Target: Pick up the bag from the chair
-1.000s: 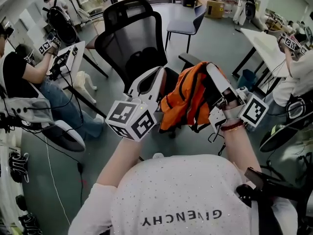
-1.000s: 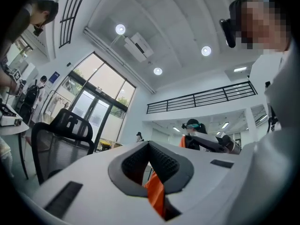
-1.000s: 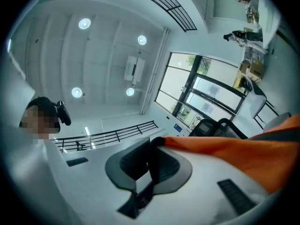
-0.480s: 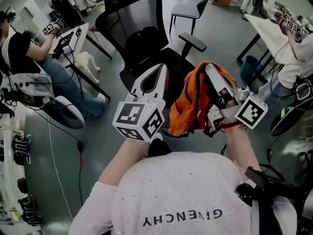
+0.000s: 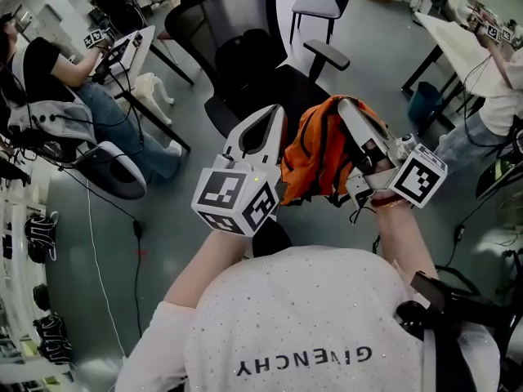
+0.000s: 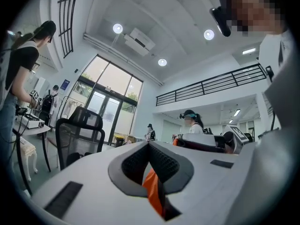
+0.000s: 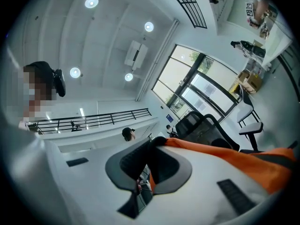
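The orange bag (image 5: 315, 158) with black straps hangs in the air between my two grippers, in front of the black mesh office chair (image 5: 237, 39). In the head view my left gripper (image 5: 274, 114) is at the bag's left edge. In the left gripper view its jaws (image 6: 149, 146) are closed together with a strip of orange fabric (image 6: 153, 189) pinched in the gap. My right gripper (image 5: 347, 104) is shut on the bag's top right, and orange cloth (image 7: 225, 154) drapes over its right jaw beside the tips (image 7: 151, 145). The chair seat (image 5: 282, 88) is bare.
A seated person (image 5: 49, 80) works at a small desk (image 5: 131, 51) on the left, with a white dog figure (image 5: 151, 96) beside it. A second chair (image 5: 323, 6) stands at the back. A white table (image 5: 458, 43), a blue bin (image 5: 425, 100) and another person are on the right. Cables lie on the floor.
Both grippers and the orange bag have drawn back from the chair towards the person's body and sunk a little. The chair seat, once half hidden by the bag, now shows bare.
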`<state>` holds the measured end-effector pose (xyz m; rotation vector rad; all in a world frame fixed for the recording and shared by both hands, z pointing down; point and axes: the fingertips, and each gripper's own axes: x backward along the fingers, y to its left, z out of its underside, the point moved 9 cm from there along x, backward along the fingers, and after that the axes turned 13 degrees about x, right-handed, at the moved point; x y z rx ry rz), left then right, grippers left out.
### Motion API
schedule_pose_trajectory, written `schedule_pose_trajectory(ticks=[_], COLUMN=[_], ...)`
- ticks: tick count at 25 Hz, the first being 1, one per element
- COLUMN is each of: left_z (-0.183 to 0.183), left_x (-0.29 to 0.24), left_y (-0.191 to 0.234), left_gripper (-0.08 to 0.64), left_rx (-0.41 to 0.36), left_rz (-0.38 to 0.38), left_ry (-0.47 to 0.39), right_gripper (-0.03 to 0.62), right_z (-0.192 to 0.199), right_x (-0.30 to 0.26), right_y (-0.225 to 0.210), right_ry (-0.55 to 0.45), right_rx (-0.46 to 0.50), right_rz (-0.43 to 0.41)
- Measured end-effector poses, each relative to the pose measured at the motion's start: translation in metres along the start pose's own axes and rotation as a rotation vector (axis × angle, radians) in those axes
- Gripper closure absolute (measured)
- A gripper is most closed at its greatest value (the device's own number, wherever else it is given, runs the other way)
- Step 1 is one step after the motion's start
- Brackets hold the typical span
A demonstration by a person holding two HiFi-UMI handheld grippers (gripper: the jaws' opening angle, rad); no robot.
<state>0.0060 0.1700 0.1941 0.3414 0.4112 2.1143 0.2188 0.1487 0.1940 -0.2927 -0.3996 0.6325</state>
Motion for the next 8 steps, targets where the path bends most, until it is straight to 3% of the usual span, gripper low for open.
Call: schedule_pose_trajectory(ticks=[8], left_z=[-0.002], left_x=[-0.017], left_y=[0.008], left_gripper=[0.558], left_rx=[0.022], left_rz=[-0.021], left_ry=[0.012], right_gripper=[0.578], right_z=[-0.008], right_x=[-0.02], right_y=[-0.024], right_ry=[0.022], right_rx=[-0.018], right_rz=[0.005])
